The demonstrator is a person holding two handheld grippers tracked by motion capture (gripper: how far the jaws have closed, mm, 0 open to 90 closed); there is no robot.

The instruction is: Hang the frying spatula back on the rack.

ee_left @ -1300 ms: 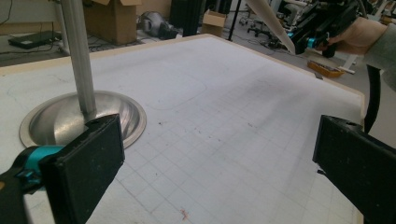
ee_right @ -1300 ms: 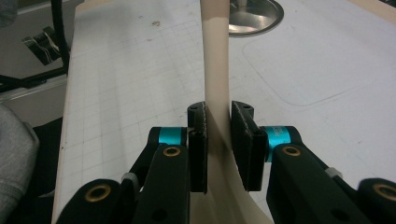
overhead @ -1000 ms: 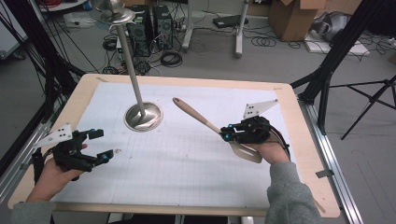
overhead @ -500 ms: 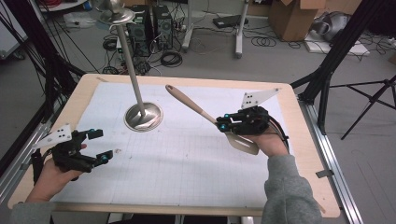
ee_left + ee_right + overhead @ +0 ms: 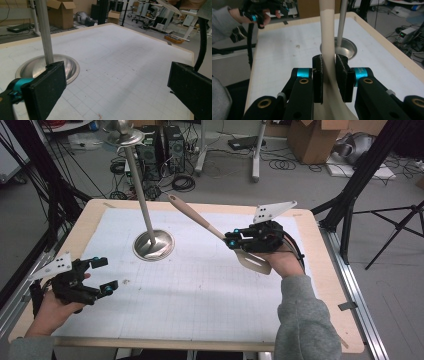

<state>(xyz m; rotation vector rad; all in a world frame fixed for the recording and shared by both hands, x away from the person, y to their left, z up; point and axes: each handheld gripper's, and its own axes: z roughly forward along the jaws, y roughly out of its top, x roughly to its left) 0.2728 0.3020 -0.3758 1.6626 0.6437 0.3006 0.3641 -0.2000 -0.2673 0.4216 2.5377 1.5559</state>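
Spatula (image 5: 210, 226) clamped in right tongs (image 5: 233, 241), above open mat (image 5: 200, 290).

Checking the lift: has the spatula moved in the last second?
Yes. The right tongs have carried the spatula away from the person, its handle tip now nearer the stand.

Layout, high view. The counter (image 5: 330, 285) carries a gridded mat (image 5: 200, 290). On the mat toward 11 o'clock stands the stand base (image 5: 154, 245), its pole (image 5: 141, 200) rising toward 12 o'clock. The left tool (image 5: 102, 275) sits at 8 o'clock, jaws apart, over the mat's edge. The right tool (image 5: 231, 241) sits at 2 o'clock, clamped on a spatula (image 5: 200, 220): handle toward 11 o'clock, blade at 4 o'clock of the jaws. Cardboard boxes (image 5: 312, 140) lie on the floor behind the counter.
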